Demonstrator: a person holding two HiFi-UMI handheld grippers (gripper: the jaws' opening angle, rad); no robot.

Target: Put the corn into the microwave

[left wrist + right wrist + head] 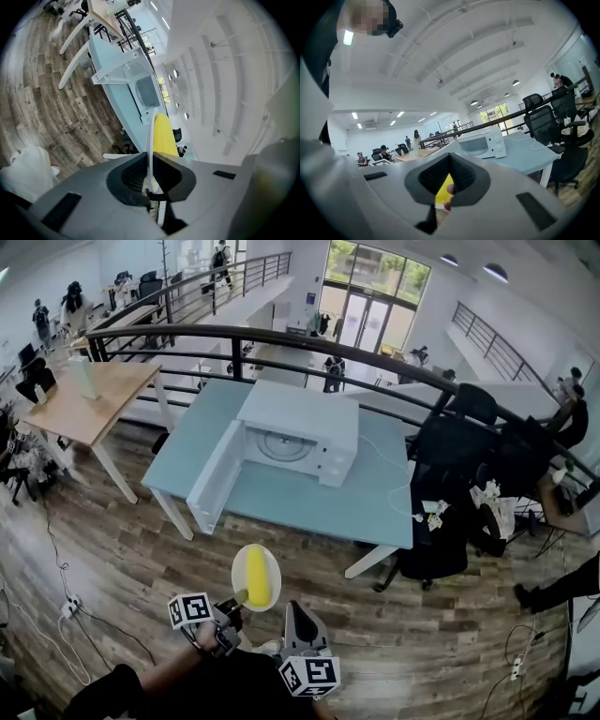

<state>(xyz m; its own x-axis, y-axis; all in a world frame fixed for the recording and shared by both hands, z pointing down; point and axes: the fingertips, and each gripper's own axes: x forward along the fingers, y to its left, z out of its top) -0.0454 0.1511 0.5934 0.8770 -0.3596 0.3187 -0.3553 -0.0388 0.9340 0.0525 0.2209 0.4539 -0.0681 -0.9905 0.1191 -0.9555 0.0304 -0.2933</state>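
Observation:
A yellow corn cob (258,576) lies on a small white plate (240,568), held over the wooden floor in front of the table. My left gripper (236,599) is shut on the plate's near rim. In the left gripper view the plate (150,140) shows edge-on between the pads, with the corn (164,136) beyond them. My right gripper (298,610) is just right of the plate, shut and holding nothing. Its pads meet in the right gripper view (449,159), with the corn (443,190) showing below them. The white microwave (300,432) stands on the light blue table (309,502) with its door (217,476) swung open to the left.
Black office chairs (459,456) stand right of the table, and a white cable (394,465) runs across its right side. A wooden table (94,399) is at the far left. A dark railing (281,338) curves behind. Cords (66,606) lie on the floor at left.

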